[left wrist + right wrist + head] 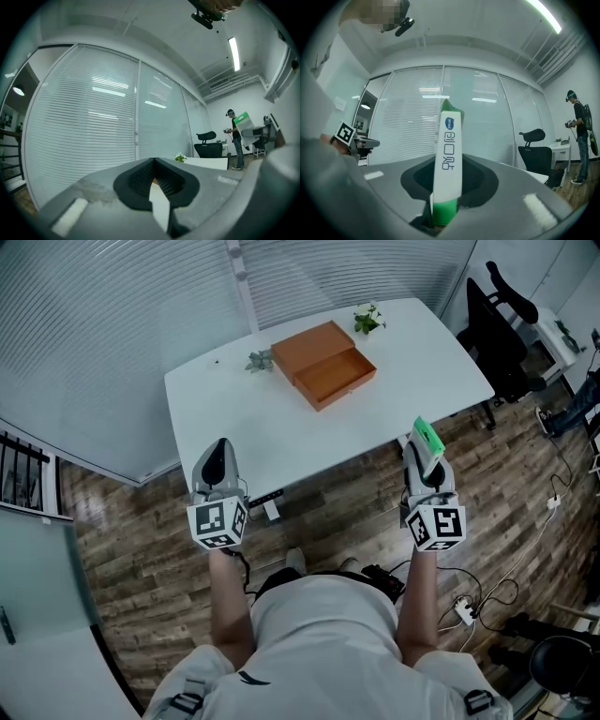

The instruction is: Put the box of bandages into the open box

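One green-and-white cardboard box of bandages (pixel 428 437) is clamped in the half-parted right gripper (pixel 424 461) off the white table's (pixel 244 427) near edge, the left gripper (pixel 219 451) shut and empty; the carry is judged in hand, a forward reach over the open orange box (pixel 349 388) being called for

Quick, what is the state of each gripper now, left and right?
Left gripper: closed, nothing between its jaws.
Right gripper: closed on the box of bandages, which stands on end in the jaws.
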A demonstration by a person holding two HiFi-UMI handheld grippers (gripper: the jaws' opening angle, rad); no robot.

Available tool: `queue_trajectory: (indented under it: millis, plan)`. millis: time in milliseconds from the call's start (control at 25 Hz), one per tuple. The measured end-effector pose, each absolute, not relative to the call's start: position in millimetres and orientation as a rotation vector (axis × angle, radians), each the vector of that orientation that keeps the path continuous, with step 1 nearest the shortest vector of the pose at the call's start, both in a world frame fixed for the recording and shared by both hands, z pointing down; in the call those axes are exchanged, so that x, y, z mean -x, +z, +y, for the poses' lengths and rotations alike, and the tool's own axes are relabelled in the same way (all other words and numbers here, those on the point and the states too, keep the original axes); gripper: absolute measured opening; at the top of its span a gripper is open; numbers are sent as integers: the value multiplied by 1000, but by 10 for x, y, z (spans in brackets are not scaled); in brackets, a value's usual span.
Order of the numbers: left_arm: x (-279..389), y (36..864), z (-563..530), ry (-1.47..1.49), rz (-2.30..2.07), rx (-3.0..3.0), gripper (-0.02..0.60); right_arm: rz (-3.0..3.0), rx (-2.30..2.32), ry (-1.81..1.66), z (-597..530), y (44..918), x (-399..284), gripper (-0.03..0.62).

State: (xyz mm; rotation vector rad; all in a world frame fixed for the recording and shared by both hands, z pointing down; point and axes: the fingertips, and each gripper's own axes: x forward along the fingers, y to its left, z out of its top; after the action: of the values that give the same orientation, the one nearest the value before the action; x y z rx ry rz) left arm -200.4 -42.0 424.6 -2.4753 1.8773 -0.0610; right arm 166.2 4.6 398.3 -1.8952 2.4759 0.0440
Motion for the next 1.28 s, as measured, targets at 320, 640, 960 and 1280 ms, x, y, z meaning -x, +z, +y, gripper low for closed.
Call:
queue_trajectory:
  millis: [320, 640, 960, 1280]
  plan:
    - [2193, 4256, -864, -49, 1848, 2512, 5, 2475, 1935, 43, -273, 4005, -1475, 91]
    - [2254, 4271, -1335, -58, 1804, 2549, 5, 2445, 1961, 24, -635, 3999, -1405, 91]
    - [2185, 4336, -1855, -63, 1864, 2516, 5, 2509, 1916, 8, -1285, 4102, -1536, 91]
    - [2063, 4358, -2284, -79, 1962, 2448, 6, 2638, 1800, 10, -2009, 4145, -1641, 91]
